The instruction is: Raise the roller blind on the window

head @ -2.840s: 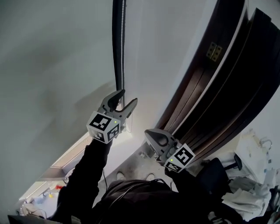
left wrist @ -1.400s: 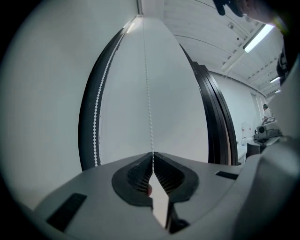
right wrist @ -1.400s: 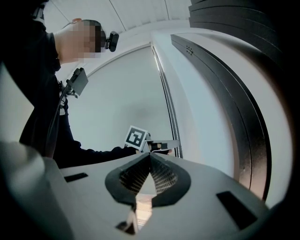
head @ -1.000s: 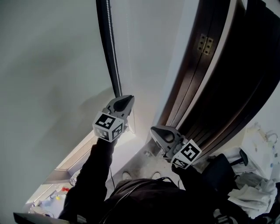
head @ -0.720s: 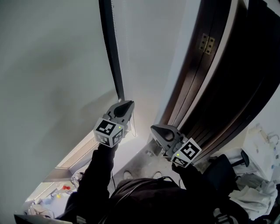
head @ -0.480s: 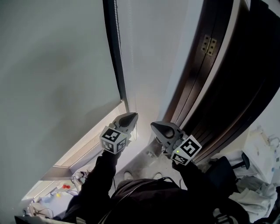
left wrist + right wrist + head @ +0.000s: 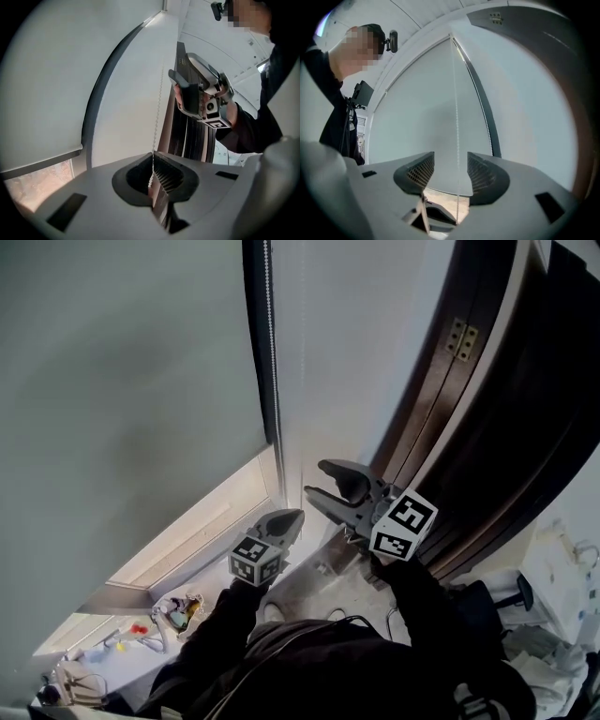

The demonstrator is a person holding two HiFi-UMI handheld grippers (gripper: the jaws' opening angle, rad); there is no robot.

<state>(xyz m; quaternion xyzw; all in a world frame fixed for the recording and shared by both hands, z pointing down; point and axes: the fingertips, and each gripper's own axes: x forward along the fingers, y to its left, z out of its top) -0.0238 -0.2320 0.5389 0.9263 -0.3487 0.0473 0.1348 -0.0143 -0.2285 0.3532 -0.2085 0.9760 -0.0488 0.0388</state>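
Only the left gripper view shows the left gripper (image 7: 153, 157) pinching the bead chain (image 7: 158, 108). The right gripper (image 7: 451, 169), pressed together earlier, is opening with the chain loose between its jaws

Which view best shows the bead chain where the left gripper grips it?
The left gripper view: the bead chain runs straight into the left gripper's shut jaws. Right gripper view: it hangs free; head view: a thin line.

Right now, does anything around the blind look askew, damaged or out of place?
Nothing stands out. The roller blind hangs smooth; its bead chain runs straight into the shut left gripper and passes free between the jaws of the right gripper, which are opening.
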